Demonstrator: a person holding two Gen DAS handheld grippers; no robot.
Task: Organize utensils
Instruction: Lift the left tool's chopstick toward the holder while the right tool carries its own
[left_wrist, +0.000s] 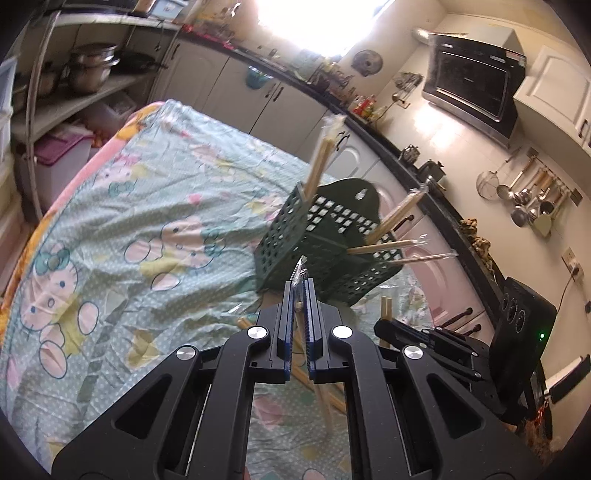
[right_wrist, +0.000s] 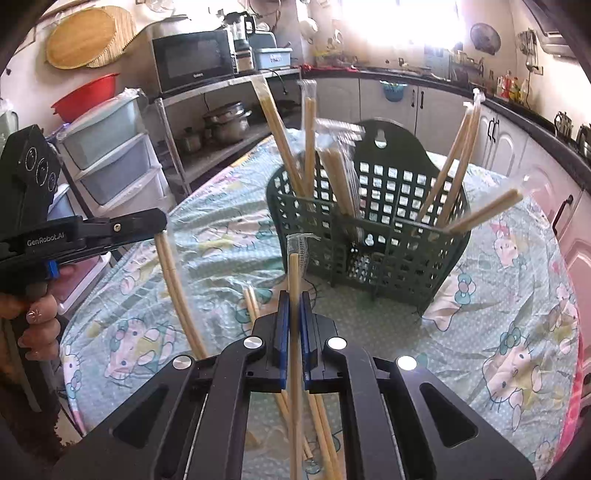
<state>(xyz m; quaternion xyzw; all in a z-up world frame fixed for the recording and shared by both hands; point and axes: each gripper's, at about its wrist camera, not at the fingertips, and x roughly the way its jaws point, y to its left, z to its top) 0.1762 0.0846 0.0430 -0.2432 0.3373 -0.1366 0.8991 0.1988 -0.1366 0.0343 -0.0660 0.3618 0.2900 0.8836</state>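
Observation:
A dark green perforated basket (right_wrist: 384, 221) stands on the cartoon-print tablecloth (right_wrist: 229, 236) and holds several plastic-wrapped chopstick pairs (right_wrist: 284, 140). It also shows in the left wrist view (left_wrist: 325, 251). My right gripper (right_wrist: 294, 299) is shut on a wrapped chopstick pair (right_wrist: 294, 280) held upright in front of the basket. My left gripper (left_wrist: 300, 284) is shut on another wrapped chopstick pair (left_wrist: 298, 291); seen from the right wrist view (right_wrist: 162, 225), that pair (right_wrist: 177, 291) hangs down from its tip. More loose chopsticks (right_wrist: 317, 424) lie on the cloth below my grippers.
Shelves with pots (left_wrist: 92, 66) and plastic drawers (right_wrist: 114, 162) stand left of the table. A microwave (right_wrist: 192, 59) sits on the shelf. Kitchen cabinets and a dark counter (left_wrist: 406, 147) run behind the table. Hanging ladles (left_wrist: 528, 199) are on the wall.

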